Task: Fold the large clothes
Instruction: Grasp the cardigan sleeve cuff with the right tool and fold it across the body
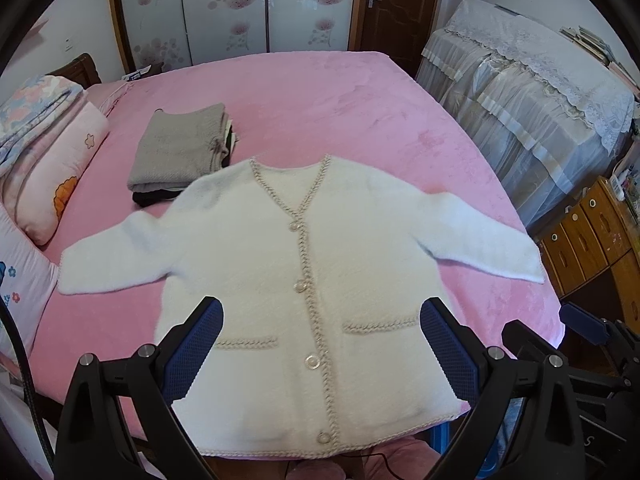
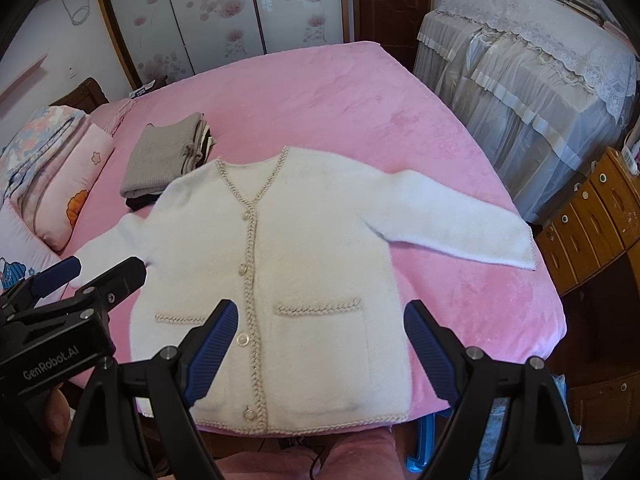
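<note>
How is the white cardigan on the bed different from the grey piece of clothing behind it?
The white cardigan lies spread flat with both sleeves out; the grey garment is folded into a compact rectangle. The cardigan lies directly on the pink bed, while the grey garment tops a small stack of folded clothes. The cardigan shows buttons and braided beige trim; the grey one looks plain. Both rest on the bed, untouched by either gripper.

One white cardigan [image 1: 280, 280] lies on one pink bed [image 1: 360, 100] — it has four buttons [image 1: 301, 286], two pockets [image 1: 380, 328] and two sleeves [image 1: 480, 236]. One stack of folded clothes [image 1: 180, 152] sits nearby. Two grippers show — left [image 1: 320, 344] and right [image 2: 320, 344]. One brown door [image 1: 396, 4] stands behind.
</note>
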